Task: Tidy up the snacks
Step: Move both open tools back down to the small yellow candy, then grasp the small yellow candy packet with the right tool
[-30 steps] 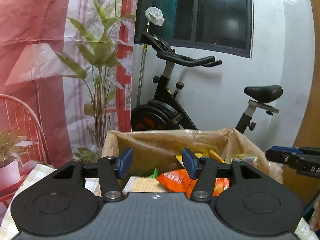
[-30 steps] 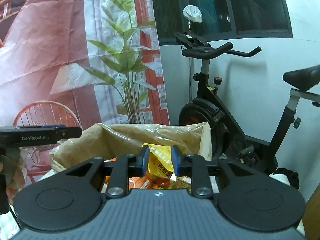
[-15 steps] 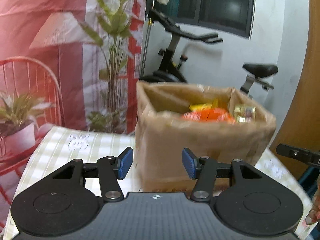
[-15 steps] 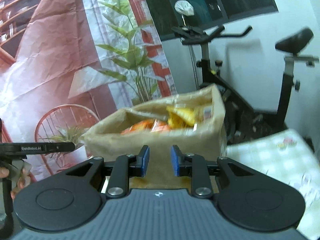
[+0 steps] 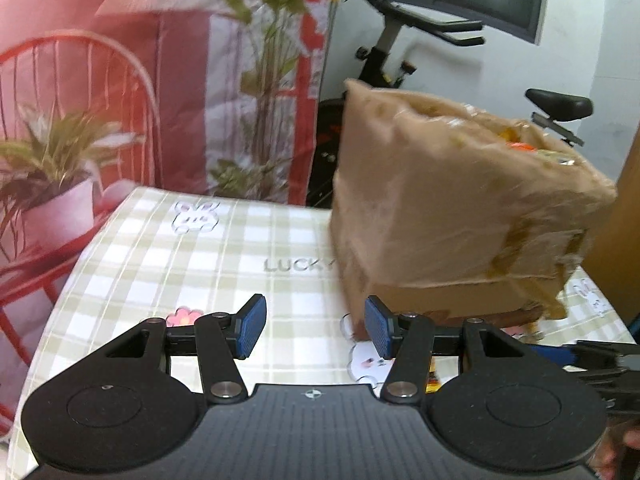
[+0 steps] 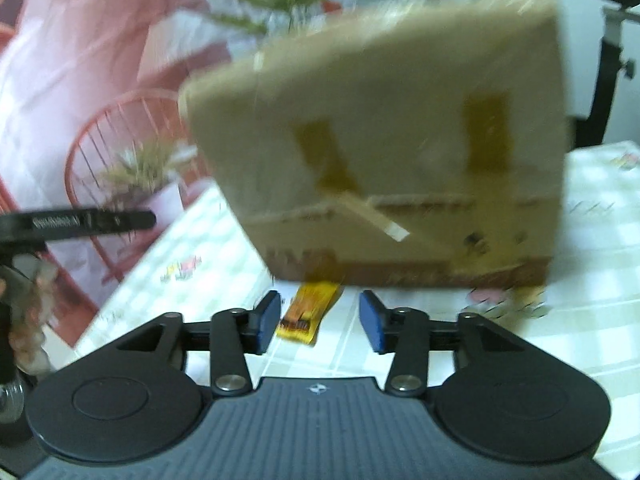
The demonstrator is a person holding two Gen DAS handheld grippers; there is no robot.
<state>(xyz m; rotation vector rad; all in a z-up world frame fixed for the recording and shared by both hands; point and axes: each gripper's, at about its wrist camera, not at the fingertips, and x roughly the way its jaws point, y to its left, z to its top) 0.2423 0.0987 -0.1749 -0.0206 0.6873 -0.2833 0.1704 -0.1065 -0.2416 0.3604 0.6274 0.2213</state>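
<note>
Pads of the right gripper (image 6: 316,328) stood apart and were opening, with nothing pressed between them. Just ahead, a little toward its left pad, lay an orange-yellow snack packet (image 6: 310,312) flat on the checked tablecloth (image 6: 592,240), its long axis running away from the claw and tilted slightly right, its far end tucked against the foot of the cardboard box (image 6: 400,140). That packet sat squarely in the right claw's line, so the right hand was judged the nearer of the 2.

The left gripper (image 5: 312,330) also stood apart and empty, over bare cloth, with the box off to its right front; only a sliver of orange showed past its right finger, too hidden to name.

Behind the packet the box rose tall, taped at the sides, with more snacks (image 5: 520,146) showing at its open top in the left view. Its wall left little room beyond the packet, so a forward reach risked nudging it. Farther back stood a red wire chair (image 5: 80,120) with a potted plant (image 5: 48,184), and an exercise bike (image 5: 400,40).
</note>
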